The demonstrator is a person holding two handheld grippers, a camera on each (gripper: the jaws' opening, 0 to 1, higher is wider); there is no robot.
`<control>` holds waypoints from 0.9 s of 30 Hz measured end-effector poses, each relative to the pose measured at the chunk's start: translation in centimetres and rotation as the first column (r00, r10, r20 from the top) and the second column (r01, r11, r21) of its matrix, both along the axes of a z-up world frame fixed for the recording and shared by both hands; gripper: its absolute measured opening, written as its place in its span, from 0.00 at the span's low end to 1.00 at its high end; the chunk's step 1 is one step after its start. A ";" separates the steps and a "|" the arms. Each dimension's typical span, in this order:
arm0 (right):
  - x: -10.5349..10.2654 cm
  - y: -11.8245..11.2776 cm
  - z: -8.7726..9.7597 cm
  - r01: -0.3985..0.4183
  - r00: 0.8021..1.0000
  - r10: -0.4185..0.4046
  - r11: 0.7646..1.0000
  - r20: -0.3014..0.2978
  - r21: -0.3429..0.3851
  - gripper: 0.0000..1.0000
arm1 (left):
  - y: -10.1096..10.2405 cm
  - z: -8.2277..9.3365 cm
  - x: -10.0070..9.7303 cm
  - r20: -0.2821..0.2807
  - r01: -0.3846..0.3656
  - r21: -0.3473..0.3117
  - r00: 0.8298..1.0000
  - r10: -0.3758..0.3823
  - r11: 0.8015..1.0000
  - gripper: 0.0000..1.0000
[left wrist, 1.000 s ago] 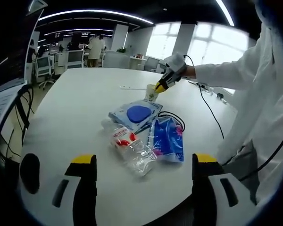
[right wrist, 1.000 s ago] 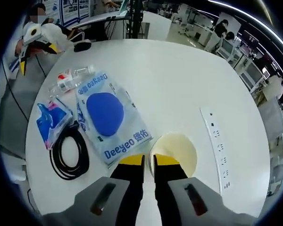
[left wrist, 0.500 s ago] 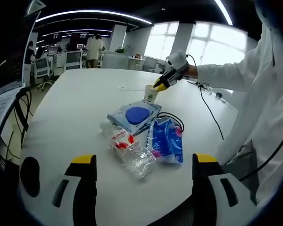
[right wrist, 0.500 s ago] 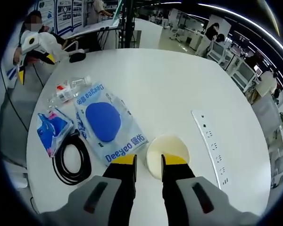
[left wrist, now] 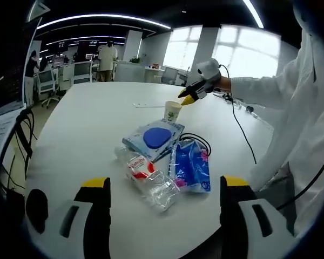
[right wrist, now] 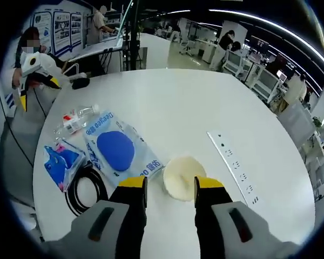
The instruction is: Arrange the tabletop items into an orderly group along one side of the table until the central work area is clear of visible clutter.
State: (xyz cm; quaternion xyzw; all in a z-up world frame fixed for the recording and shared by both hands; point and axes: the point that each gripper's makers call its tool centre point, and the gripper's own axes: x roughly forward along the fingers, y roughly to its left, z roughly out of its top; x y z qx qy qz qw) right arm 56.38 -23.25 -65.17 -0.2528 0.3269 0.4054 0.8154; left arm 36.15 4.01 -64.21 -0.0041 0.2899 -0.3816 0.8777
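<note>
At lower centre of the right gripper view, the right tool [right wrist: 170, 184] has opened wide and lifted off the paper cup [right wrist: 184, 178], now released upright on the table [right wrist: 167, 108]; left tool [left wrist: 164, 186] wide, empty.

White lab coat sleeve [left wrist: 270, 89]; grippers w/ grey bodies, black yellow-tipped jaws.

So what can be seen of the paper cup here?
The paper cup is pale cream, open at the top and looks empty inside. In the left gripper view it stands upright on the white table and carries a small green print on its side. It sits just beyond the blue-disc packet, near its corner. The right hand-held gripper is open above it, not touching.
</note>
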 end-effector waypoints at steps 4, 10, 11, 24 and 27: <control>-0.1 0.1 0.7 0.021 1.000 -0.021 0.999 0.010 0.025 0.35 | -0.1 0.3 0.2 0.003 0.007 0.001 1.000 -0.007 1.000 0.86; -0.2 0.1 2.1 0.080 0.996 -0.082 0.993 0.020 0.092 0.35 | -0.3 0.8 0.7 0.016 0.017 0.005 1.000 -0.017 1.000 0.86; -0.3 0.0 2.2 0.088 0.996 -0.091 0.991 0.020 0.101 0.35 | -0.3 0.9 0.8 0.018 0.019 0.006 1.000 -0.019 1.000 0.86; -1.4 -1.1 3.9 0.232 0.972 -0.235 0.934 -0.021 0.274 0.39 | -1.0 1.6 2.3 0.044 0.045 0.006 0.998 -0.046 0.999 0.86; -1.8 -1.4 4.0 0.269 0.962 -0.269 0.912 -0.044 0.310 0.39 | -1.2 1.9 2.7 0.049 0.048 0.004 0.998 -0.048 0.999 0.86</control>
